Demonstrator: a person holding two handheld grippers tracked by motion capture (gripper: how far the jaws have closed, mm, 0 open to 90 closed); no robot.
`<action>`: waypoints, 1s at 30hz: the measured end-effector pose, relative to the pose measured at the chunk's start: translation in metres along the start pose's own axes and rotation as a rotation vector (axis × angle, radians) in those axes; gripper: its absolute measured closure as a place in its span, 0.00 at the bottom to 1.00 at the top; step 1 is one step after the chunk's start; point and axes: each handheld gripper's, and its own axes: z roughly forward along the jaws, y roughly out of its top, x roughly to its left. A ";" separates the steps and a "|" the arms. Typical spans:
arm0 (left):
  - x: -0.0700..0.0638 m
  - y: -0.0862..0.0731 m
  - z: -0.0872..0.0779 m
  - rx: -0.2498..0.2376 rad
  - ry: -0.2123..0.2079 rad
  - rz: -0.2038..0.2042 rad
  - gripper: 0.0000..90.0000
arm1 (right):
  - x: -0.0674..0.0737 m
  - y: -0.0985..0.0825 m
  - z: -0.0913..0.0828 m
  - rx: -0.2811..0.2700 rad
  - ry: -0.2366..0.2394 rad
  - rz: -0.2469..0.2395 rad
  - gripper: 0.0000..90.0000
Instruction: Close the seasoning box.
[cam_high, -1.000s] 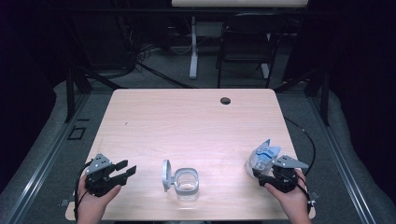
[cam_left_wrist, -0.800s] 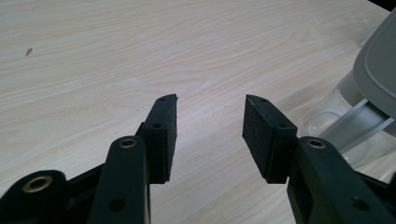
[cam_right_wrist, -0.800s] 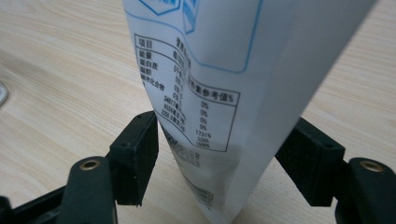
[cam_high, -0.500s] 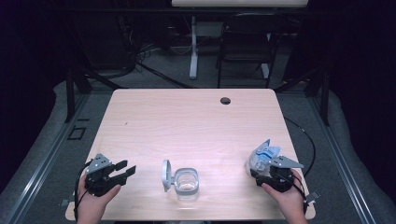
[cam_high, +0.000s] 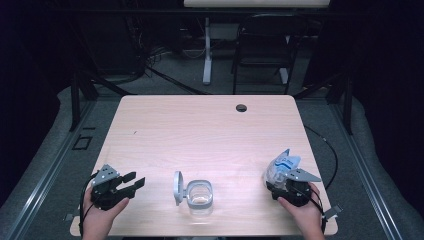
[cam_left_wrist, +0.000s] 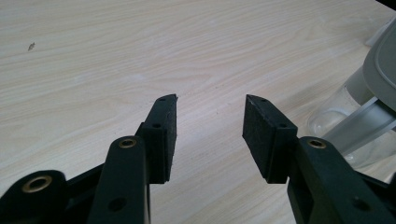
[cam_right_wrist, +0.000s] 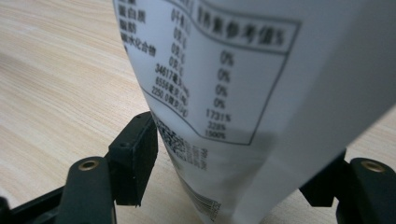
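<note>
While gripped from both sides, white packet held between jaws of right gripper; left pad pressed against its printed face, far pad mostly hidden behind its lower edge. Printed table of figures and a barcode on the side facing the right gripper view. Seen from the high view as a blue-and-white pouch raised just above the near right corner of the table, right hand behind the gripper, cable trailing over the table's right edge.

Left gripper: jaws well apart, nothing between them, bare wood between the pads in the left gripper view. Held by left hand at the near left corner, pointing toward the table's middle.

Between the two grippers, near the front edge: clear container, open, its grey lid swung up on the left side. Nearer to the left gripper than to the right, apart from both. Same container at the right edge of the left gripper view.

Farther off: round dark grommet hole near the table's far edge; small dark mark on the wood. Beyond the table, chair and white desk leg on grey floor.
</note>
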 end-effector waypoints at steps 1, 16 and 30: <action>0.000 0.000 0.000 0.000 0.000 0.000 0.61 | 0.000 -0.001 0.001 -0.001 0.002 -0.001 0.35; 0.002 -0.001 0.001 -0.001 0.002 -0.007 0.61 | 0.003 -0.001 0.007 -0.010 -0.042 0.004 0.38; 0.003 -0.002 0.001 0.001 0.006 -0.013 0.61 | 0.006 -0.001 0.007 -0.023 -0.052 -0.004 0.44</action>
